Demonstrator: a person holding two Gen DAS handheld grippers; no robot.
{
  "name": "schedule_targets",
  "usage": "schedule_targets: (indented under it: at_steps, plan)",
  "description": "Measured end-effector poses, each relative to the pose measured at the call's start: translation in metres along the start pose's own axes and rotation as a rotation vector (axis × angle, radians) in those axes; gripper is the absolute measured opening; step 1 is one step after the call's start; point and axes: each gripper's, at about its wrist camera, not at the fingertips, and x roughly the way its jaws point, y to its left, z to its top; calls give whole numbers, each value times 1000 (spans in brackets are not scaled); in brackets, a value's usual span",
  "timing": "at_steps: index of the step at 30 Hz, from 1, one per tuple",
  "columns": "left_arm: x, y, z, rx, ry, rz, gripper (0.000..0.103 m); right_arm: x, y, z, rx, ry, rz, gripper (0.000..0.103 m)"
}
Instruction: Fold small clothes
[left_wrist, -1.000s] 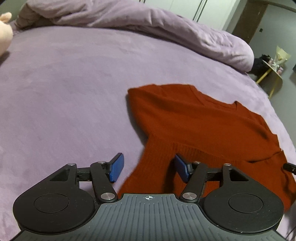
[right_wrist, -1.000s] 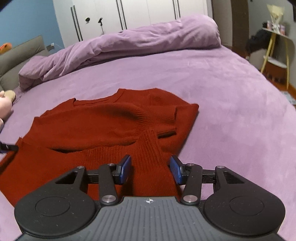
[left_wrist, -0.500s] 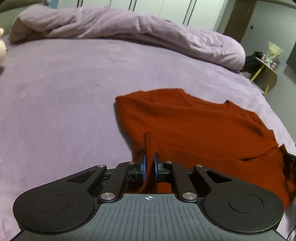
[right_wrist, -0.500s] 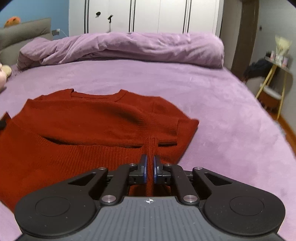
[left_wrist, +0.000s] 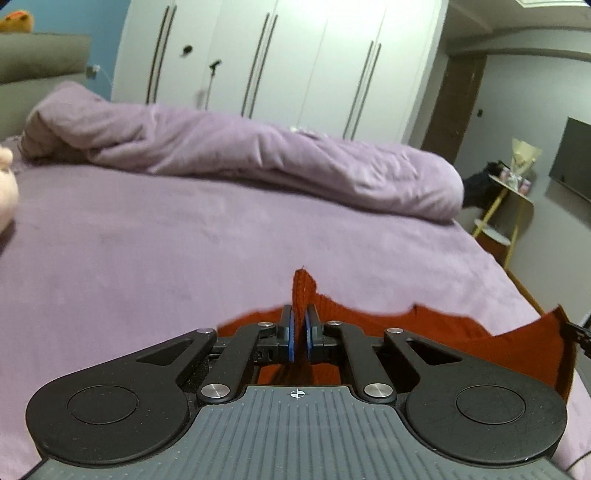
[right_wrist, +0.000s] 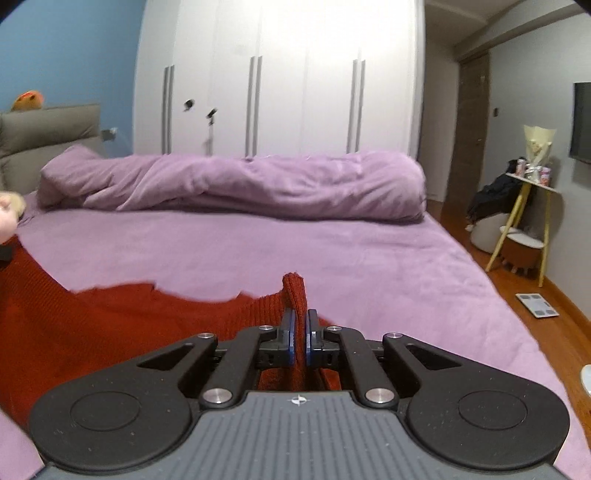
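Over the purple bed (left_wrist: 184, 240), each gripper (left_wrist: 299, 332) (right_wrist: 300, 334) pinches the red sweater (right_wrist: 110, 317).

- The sweater (right_wrist: 110, 325) lies on the bed (right_wrist: 332, 258), at its near edge.
- The rolled duvet (right_wrist: 236, 184) lies across the bed's far side, behind the sweater.
- The wardrobe (right_wrist: 280, 81) stands behind the bed.
- The side table (right_wrist: 528, 206) stands on the floor right of the bed.
- The headboard (right_wrist: 44, 136) is at the bed's left end.
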Motion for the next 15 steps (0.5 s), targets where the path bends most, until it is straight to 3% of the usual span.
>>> schedule_targets:
  at_steps: [6, 15]
  plan:
    - [29, 0, 25, -30, -23, 18, 7, 26, -5, 26, 22, -38, -33, 4]
    - [84, 5, 37, -21, -7, 101, 7, 94, -5, 40, 30, 4, -101, 4]
